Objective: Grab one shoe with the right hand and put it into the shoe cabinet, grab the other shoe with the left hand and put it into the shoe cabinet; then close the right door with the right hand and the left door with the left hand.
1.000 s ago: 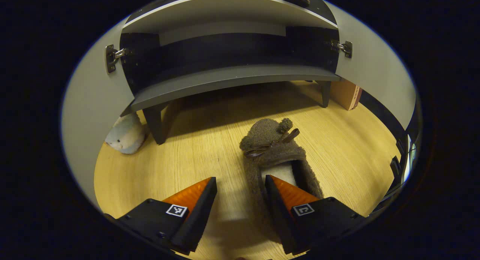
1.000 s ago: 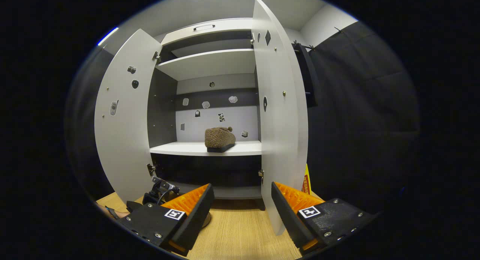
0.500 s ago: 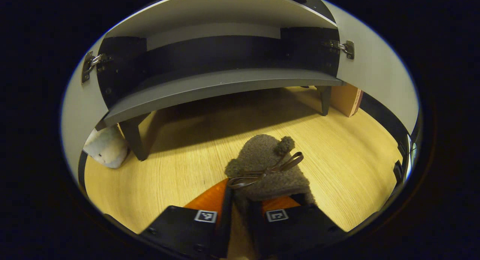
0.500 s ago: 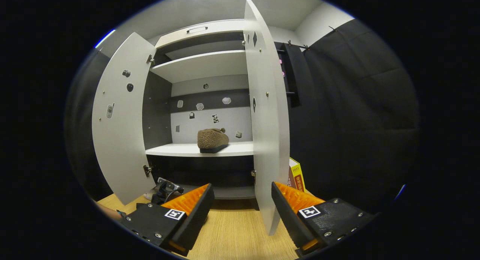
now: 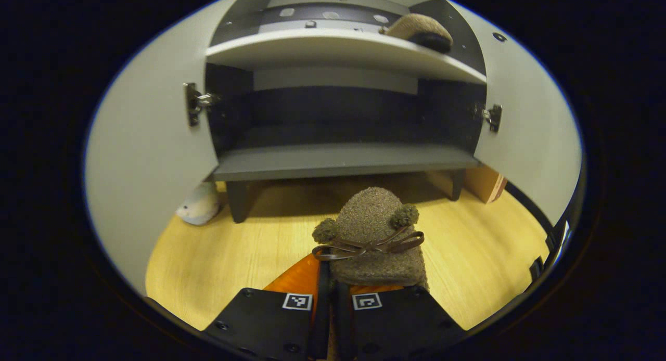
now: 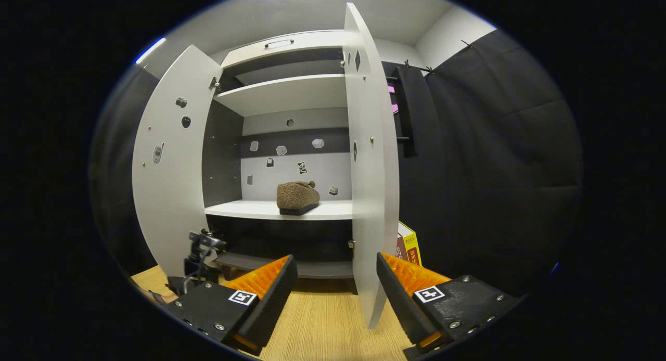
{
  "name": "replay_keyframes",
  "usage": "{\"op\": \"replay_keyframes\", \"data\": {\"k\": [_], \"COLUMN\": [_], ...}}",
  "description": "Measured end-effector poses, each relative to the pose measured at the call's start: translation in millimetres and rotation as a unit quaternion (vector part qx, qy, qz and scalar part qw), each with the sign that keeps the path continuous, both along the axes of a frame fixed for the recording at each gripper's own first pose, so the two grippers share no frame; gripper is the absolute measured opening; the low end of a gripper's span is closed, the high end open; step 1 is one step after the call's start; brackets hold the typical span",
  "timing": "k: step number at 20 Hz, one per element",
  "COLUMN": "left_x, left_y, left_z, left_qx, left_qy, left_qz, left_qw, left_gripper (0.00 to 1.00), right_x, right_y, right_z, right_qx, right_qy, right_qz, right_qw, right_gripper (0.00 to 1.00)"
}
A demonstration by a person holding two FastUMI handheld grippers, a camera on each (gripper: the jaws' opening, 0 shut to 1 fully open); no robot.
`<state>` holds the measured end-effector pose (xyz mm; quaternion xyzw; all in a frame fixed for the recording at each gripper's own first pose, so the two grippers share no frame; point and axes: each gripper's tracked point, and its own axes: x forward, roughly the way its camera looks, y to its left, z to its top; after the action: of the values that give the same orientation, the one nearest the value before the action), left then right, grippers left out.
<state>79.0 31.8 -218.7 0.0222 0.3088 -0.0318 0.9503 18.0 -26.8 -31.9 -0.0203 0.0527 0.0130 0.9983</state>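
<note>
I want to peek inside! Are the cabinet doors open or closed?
Open. Both the left door and right door swing wide, showing the shelves and one shoe inside.

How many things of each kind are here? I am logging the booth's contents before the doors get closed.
Shoes: 2, one on the shelf, one in the left gripper
Cabinet doors: 2, left, right
Plush toys: 1
Books: 1
Total: 6

Slipper point(image 5: 377, 231): rough brown fleece, glossy ribbon bow point(image 5: 364, 246). Floor point(image 5: 234, 257): pale wood grain, smooth. Cabinet doors point(image 6: 171, 163): matt white board; hinges point(image 5: 195, 101) shiny metal. Fingers point(image 6: 265, 278): ribbed orange plastic on matt black.
</note>
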Motion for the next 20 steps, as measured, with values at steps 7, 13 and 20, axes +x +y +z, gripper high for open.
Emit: {"op": "replay_keyframes", "data": {"k": [7,13,20], "left_x": [40,112,222], "left_y": [-14,-8,-24], "left_z": [206,289,284], "left_qx": [-0.017,-0.019,-0.080], "left_qy": [-0.121,-0.158,-0.109], "left_qz": [0.032,0.059,0.067], "left_qw": [0.992,0.985,0.989], "left_gripper": [0.14,0.13,0.14], "right_x": [8,3,-4], "right_y": [23,30,39], "right_z": [4,13,22], "right_qx": [-0.010,-0.004,-0.012], "right_qy": [-0.013,-0.022,-0.028], "right_qz": [0.039,0.053,0.058], "right_qw": [0.999,0.998,0.998], "right_gripper": [0.94,0.94,0.94]}}
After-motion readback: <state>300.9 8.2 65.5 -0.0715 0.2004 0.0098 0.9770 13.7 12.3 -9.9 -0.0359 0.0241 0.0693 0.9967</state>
